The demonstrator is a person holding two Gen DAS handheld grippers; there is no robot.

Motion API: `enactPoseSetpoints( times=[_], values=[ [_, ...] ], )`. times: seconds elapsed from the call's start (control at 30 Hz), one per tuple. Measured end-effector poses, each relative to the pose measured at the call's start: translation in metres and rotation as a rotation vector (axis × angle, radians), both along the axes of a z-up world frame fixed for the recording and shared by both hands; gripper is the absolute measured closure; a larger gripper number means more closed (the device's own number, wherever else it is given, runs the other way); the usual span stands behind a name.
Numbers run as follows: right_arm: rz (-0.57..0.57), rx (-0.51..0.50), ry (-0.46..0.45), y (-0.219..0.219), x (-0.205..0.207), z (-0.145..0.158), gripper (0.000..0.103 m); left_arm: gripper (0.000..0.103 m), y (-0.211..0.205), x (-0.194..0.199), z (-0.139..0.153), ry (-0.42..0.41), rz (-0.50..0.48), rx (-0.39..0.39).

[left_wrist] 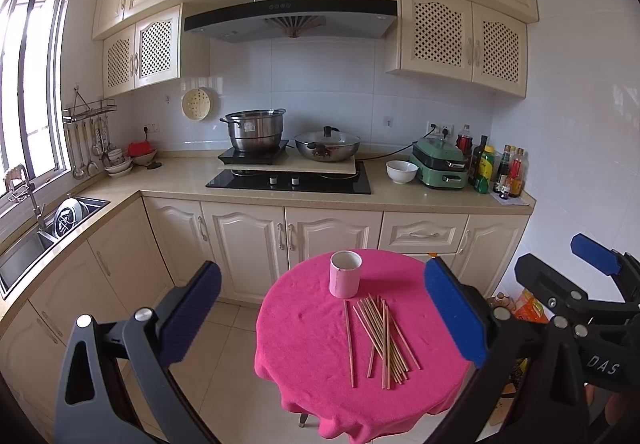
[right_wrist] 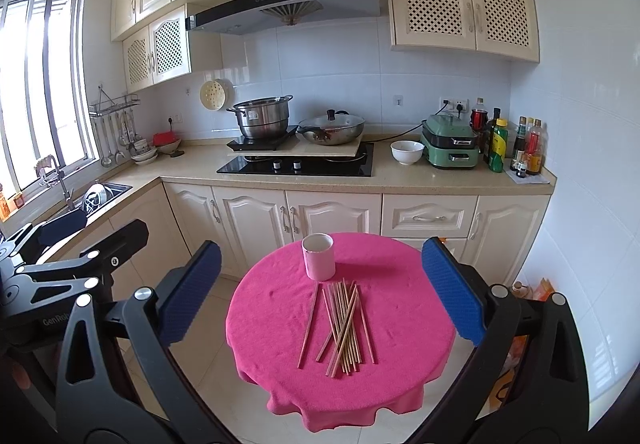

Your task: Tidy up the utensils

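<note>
A pile of several wooden chopsticks [left_wrist: 380, 340] lies on a small round table with a pink cloth [left_wrist: 304, 372]. A pink cup [left_wrist: 345, 273] stands upright just behind the pile, with nothing visible in it. The chopsticks [right_wrist: 342, 328], cup [right_wrist: 319, 256] and cloth [right_wrist: 272, 324] show also in the right wrist view. My left gripper [left_wrist: 324, 312] is open and empty, held above and in front of the table. My right gripper [right_wrist: 320, 300] is open and empty, beside the left one. The right gripper also shows at the right edge of the left wrist view [left_wrist: 560, 264].
A kitchen counter [left_wrist: 400, 196] runs behind the table, with a hob [left_wrist: 288, 180], a steel pot [left_wrist: 256, 130], a wok [left_wrist: 327, 144], a white bowl [left_wrist: 401, 171], a green cooker [left_wrist: 440, 164] and bottles [left_wrist: 496, 168]. A sink [left_wrist: 48, 228] is at the left. Tiled floor surrounds the table.
</note>
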State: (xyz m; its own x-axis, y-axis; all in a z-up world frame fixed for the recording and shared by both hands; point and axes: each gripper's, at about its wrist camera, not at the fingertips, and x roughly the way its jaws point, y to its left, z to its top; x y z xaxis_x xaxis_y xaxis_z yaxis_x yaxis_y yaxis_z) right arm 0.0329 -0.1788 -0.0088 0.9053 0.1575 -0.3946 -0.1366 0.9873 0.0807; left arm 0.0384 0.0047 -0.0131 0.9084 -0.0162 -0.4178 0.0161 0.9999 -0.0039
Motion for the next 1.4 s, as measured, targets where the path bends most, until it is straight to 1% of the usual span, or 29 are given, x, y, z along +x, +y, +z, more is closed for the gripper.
enactPoseSetpoints(
  times=[0.63, 1.03, 1.23, 1.4],
  values=[
    [-0.005, -0.016, 0.001, 0.011, 0.009, 0.0, 0.005, 0.004, 0.02, 0.014, -0.006, 0.019, -0.012, -0.013],
    [-0.039, -0.012, -0.019, 0.018, 0.007, -0.01, 0.005, 0.004, 0.026, 0.024, -0.015, 0.037, -0.036, -0.01],
    [-0.013, -0.009, 0.029, 0.015, 0.024, -0.015, 0.005, 0.004, 0.023, 0.036, -0.022, 0.054, -0.045, -0.008],
    [-0.008, -0.029, 0.07, 0.012, 0.044, -0.026, 0.005, 0.004, 0.022, 0.057, -0.035, 0.103, -0.048, -0.021]
  ],
)
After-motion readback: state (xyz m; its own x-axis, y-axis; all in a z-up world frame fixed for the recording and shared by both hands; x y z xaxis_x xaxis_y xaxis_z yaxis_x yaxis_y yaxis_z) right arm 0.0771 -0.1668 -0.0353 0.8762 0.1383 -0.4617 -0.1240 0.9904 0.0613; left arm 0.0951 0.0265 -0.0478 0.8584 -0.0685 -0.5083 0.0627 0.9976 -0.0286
